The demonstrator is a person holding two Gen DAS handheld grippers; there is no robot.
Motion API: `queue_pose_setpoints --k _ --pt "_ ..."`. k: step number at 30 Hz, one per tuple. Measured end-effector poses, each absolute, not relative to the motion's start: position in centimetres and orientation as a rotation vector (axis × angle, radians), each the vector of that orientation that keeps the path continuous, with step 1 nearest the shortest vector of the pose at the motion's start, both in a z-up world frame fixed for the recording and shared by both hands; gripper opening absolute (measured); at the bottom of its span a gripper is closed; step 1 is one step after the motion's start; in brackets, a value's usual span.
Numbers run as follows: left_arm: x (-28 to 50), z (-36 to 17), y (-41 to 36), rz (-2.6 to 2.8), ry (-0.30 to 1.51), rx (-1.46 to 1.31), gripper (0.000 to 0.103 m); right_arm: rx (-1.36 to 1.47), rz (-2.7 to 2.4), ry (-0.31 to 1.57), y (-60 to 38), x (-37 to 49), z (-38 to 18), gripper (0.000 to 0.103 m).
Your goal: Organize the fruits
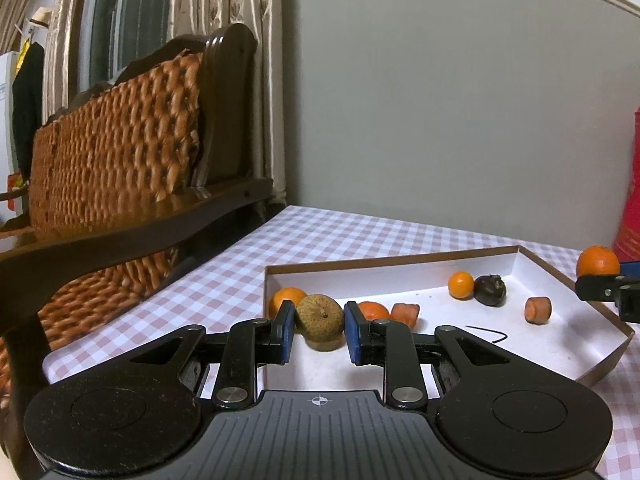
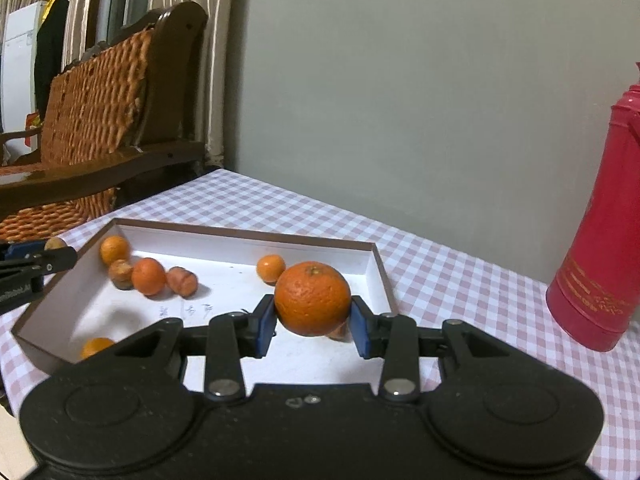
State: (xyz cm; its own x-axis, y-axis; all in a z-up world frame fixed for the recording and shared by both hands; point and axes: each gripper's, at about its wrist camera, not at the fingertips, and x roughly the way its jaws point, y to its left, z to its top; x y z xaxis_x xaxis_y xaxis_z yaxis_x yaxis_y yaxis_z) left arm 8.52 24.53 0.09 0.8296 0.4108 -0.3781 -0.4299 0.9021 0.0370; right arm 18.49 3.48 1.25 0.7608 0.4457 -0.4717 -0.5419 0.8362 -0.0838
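We've got L gripper [image 1: 318, 330] clamped on the brown fruit [image 1: 320, 318], R gripper [image 2: 313, 320] gripping an orange [image 2: 312, 298], both over the tray [image 2: 248, 236] w/ other fruit inside

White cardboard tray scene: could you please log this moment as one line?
left hand-held gripper: brownish round fruit | right hand-held gripper: large orange | both over white cardboard tray

Dim, warm indoor light falls from above, leaving soft shadows under the fruit. Fisheye distortion bends the far wall [image 1: 440, 100] and curtains [image 1: 224, 40]. Slight blur softens the right view's left edge.
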Motion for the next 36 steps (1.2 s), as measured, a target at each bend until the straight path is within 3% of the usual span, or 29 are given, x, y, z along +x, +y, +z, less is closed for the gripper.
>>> queue_pose_setpoints --k 12,13,14,15,36 --pt "10.8 -1.3 24.8 0.47 0.425 -0.05 0.027 -0.206 0.557 0.493 3.3 21.4 -0.1 0.033" --pt "10.6 -1.4 24.7 0.485 0.415 -0.044 0.034 -0.206 0.557 0.5 3.4 21.6 -0.2 0.058" --pt "10.4 -1.4 24.7 0.498 0.399 -0.047 0.075 -0.195 0.538 0.478 3.2 21.6 -0.3 0.083" --pt "9.9 -1.3 24.5 0.497 0.369 -0.051 0.1 -0.175 0.526 0.435 2.9 21.3 -0.2 0.095" --pt "6.6 1.6 22.7 0.489 0.321 -0.037 0.103 -0.128 0.536 0.406 1.1 18.5 1.8 0.097"
